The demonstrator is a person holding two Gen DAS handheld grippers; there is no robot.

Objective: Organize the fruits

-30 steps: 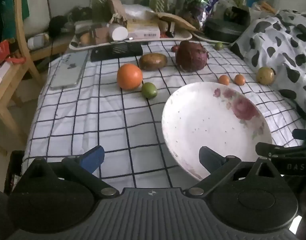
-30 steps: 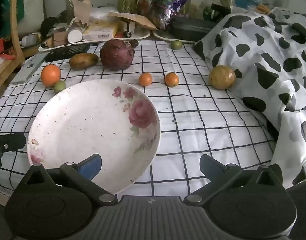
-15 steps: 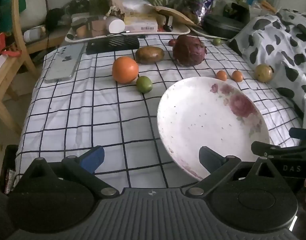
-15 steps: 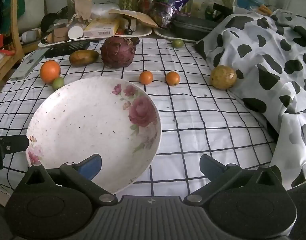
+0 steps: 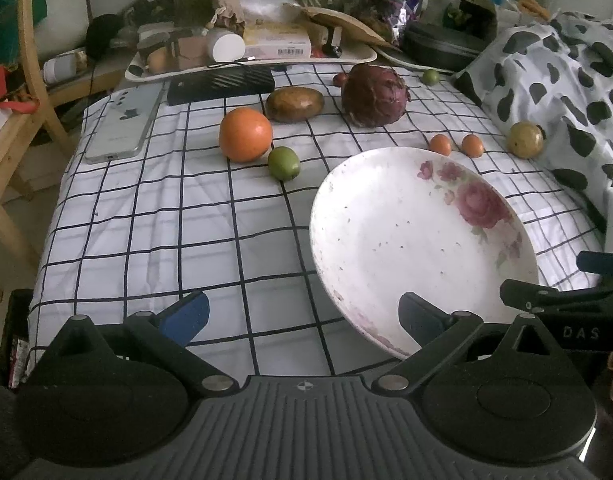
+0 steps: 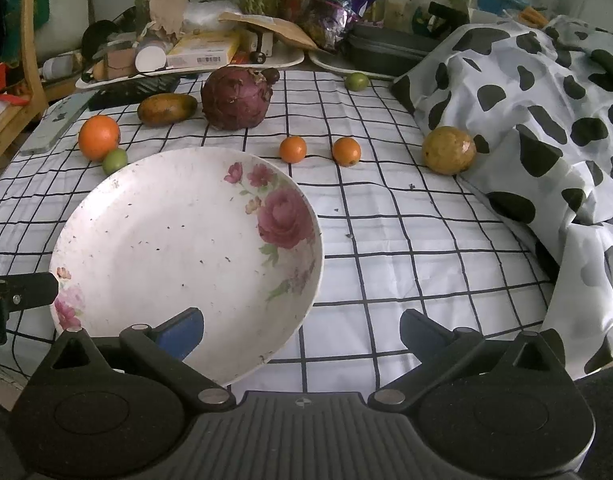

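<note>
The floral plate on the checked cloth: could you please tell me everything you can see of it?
The round white plate with pink rose prints is shallow with a raised rim, and looks like ceramic or melamine. It holds no fruit, only dark specks scattered over its face, and seems slightly tilted on the black-and-white checked cloth. Roses sit on its far-right side and near-left rim. Nothing visibly grips it: the open left tool and open right tool hover at its near edge.
</note>
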